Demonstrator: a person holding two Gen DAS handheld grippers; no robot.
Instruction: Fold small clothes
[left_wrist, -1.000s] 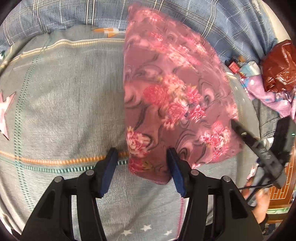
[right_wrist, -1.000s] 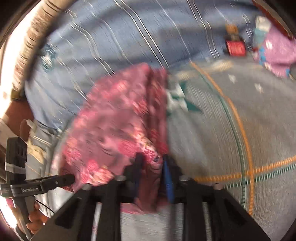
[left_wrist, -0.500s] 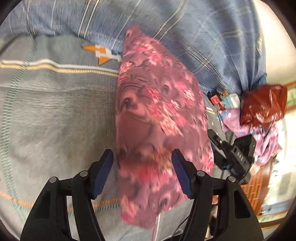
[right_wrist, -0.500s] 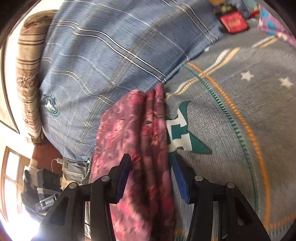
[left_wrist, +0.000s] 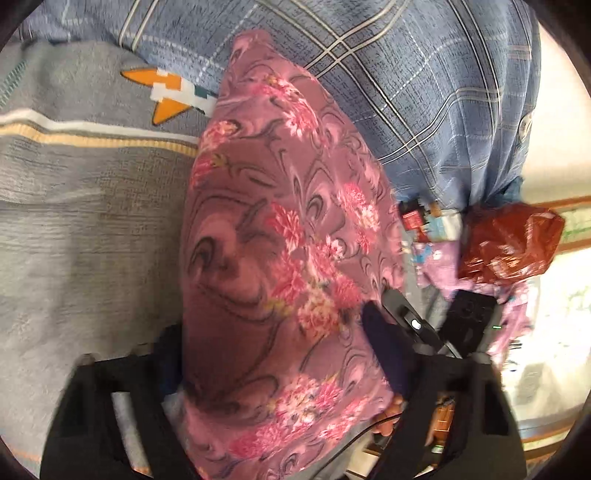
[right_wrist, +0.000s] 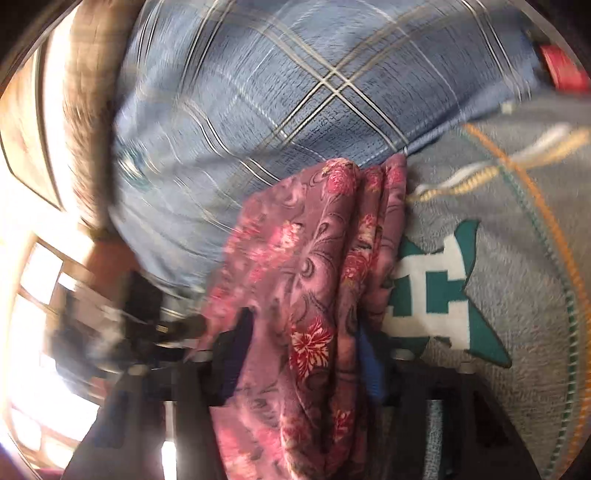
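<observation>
Your left gripper (left_wrist: 284, 354) has just been closing its jaws; the pink floral garment (left_wrist: 284, 258) sits between them, fingers hugging both sides of the folded cloth. It lies on a grey blanket (left_wrist: 81, 229), far tip against a blue plaid pillow (left_wrist: 424, 103). At right, a red bag (left_wrist: 509, 243). Your right gripper (right_wrist: 303, 350) has also just been closing, jaws narrow w/ the garment's bunched folds (right_wrist: 314, 277) pinched between. Blanket's teal motif (right_wrist: 436, 291) just beside.

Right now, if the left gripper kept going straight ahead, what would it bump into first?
The floral cloth already lying between its fingers; beyond that, probably the blue plaid fabric, though depth is unclear.
</observation>
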